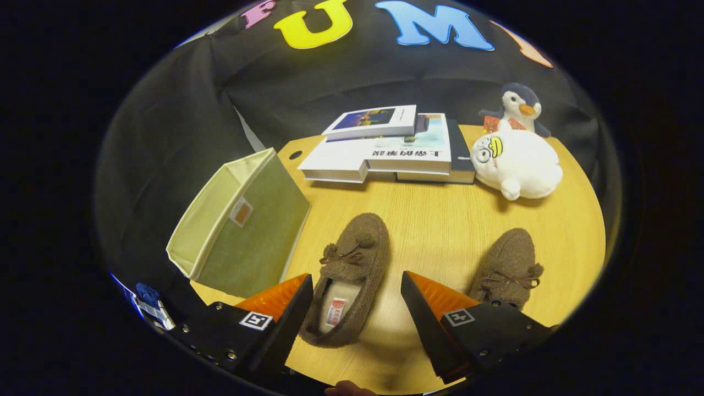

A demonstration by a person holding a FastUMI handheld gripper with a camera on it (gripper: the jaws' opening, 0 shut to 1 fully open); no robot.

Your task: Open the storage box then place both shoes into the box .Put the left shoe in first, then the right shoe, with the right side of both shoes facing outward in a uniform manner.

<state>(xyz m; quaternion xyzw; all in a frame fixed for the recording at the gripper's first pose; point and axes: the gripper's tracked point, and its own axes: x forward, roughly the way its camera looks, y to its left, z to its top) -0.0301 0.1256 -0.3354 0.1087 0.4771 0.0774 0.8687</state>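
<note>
A: What does the gripper (356, 308) body look like?
B: Two wedge-shaped fingers (278, 322) with serrated inner edges, set on black housings with small round screws.
A: Any markings?
B: One square black-and-white fiducial tag (256, 320) on top of each housing. The fingers stand wide apart.
A: The person?
B: Just a fingertip (347, 389) below the gripper.
</note>
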